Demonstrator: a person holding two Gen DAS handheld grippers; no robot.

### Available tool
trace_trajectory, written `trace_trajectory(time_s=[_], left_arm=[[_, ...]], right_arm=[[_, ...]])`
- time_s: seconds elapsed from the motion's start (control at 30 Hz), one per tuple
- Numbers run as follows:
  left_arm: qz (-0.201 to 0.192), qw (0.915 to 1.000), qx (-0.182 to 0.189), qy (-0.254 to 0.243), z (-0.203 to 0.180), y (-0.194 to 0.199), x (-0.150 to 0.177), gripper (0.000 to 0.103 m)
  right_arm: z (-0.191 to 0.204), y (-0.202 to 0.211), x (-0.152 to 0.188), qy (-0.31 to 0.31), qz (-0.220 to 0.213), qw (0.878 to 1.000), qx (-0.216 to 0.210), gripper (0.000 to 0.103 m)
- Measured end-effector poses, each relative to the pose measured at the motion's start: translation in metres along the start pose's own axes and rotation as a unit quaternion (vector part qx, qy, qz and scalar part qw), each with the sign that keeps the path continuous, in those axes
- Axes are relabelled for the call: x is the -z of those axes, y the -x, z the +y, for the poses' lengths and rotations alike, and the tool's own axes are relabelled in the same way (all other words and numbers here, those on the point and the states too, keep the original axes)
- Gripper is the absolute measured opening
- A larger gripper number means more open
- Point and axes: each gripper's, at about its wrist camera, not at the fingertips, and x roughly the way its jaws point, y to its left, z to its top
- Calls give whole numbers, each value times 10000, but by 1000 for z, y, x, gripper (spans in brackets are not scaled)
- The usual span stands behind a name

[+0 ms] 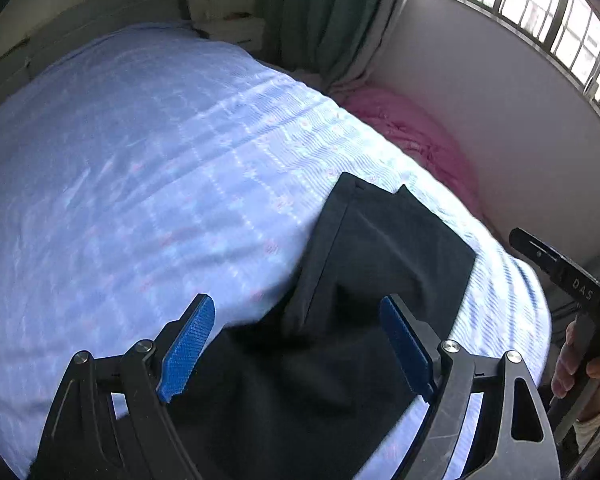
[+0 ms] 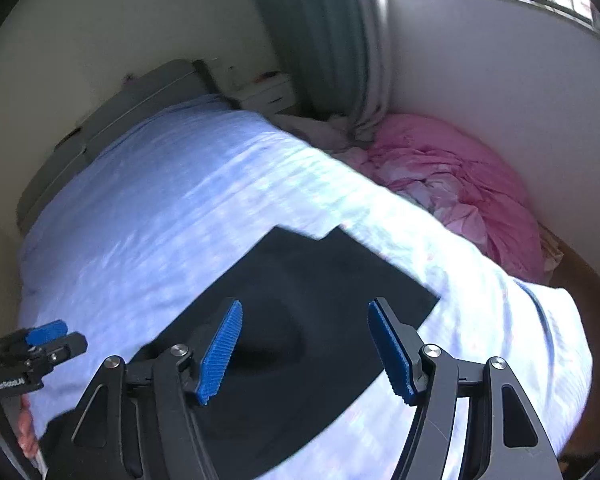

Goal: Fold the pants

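Left gripper (image 1: 298,344): seen nearest the lens in the left wrist view; blue-padded fingers (image 1: 188,354) are spread wide, with nothing pinched. Dark cloth lies below the gap, untouched by the pads.
Pants (image 1: 384,248): black, laid flat on the bed toward its near right part; a straight folded edge and a small notch are shown at the far end. In the right wrist view the pants (image 2: 300,320) are seen as a flat dark panel under the gripper.
Right gripper (image 2: 304,350): fingers are held apart and nothing is clamped between the blue pads (image 2: 220,354); the pants are seen beneath the gap.
Bedsheet (image 1: 148,168): pale blue with a faint check, blurred by motion; the mattress is covered by it.
Pink bedding (image 2: 460,184): crumpled, piled at the far right, between the bed and the wall.
Curtain (image 2: 320,40): grey-green, hung at the far corner left of the window (image 1: 540,8).
Headboard (image 2: 148,96): grey, set at the far left end of the bed.
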Motion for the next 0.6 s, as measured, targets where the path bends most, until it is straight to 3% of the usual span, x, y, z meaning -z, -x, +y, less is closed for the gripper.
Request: trace_trajectory(time_s=[0.27, 0.43, 0.6], left_arm=[[498, 9977, -352, -282, -33, -89, -28, 84], [626, 9969, -376, -310, -41, -107, -31, 84], [628, 9969, -343, -336, -42, -108, -34, 84]], right_arm=[[-54, -101, -9, -388, 528, 9978, -32, 53], [-70, -146, -9, -598, 846, 9946, -28, 44], [-73, -174, -9, -694, 1078, 9917, 30, 44]])
